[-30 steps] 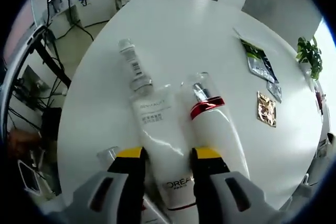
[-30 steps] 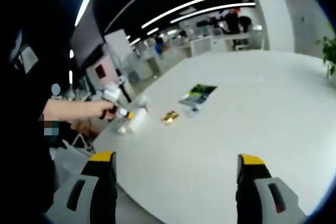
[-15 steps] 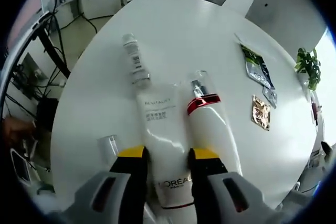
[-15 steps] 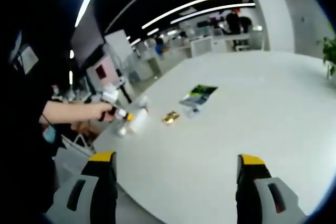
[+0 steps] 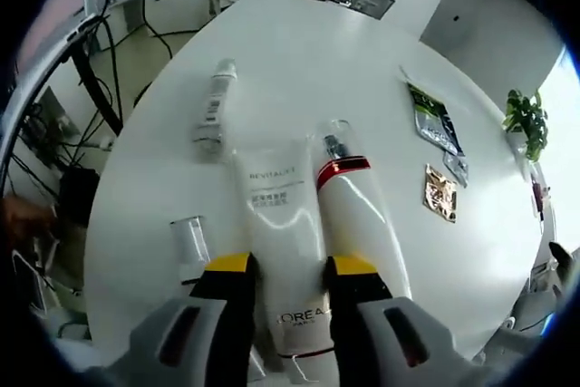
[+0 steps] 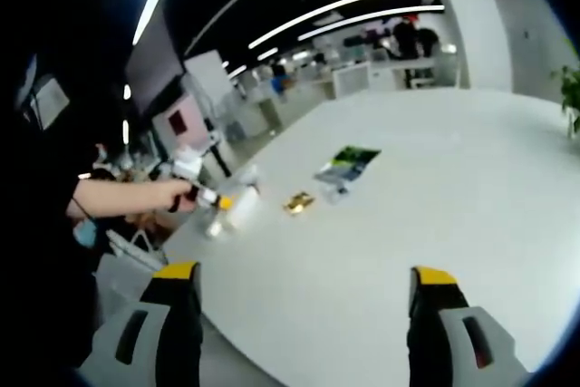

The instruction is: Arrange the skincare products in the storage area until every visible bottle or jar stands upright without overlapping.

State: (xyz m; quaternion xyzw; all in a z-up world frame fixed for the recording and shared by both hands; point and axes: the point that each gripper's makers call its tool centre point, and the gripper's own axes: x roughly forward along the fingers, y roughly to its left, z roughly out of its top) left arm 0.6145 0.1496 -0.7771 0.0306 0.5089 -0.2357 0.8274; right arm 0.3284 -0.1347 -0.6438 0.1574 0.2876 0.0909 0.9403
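The white squeeze tube with dark lettering (image 5: 283,251) is clamped near its crimped end between the yellow-tipped jaws of the left gripper (image 5: 288,266), lying flat on the round white table (image 5: 299,61). Touching it at 3 o'clock lies a white pump bottle with a red collar and clear cap (image 5: 352,206). At 11 o'clock a slim clear-and-white bottle (image 5: 211,108) lies on its side; at 9 o'clock a small clear cap (image 5: 190,242) is seen. Foil sachets (image 5: 435,124) lie at 2 o'clock. The right gripper (image 6: 304,283) is held wide open above the table, gripping nothing.
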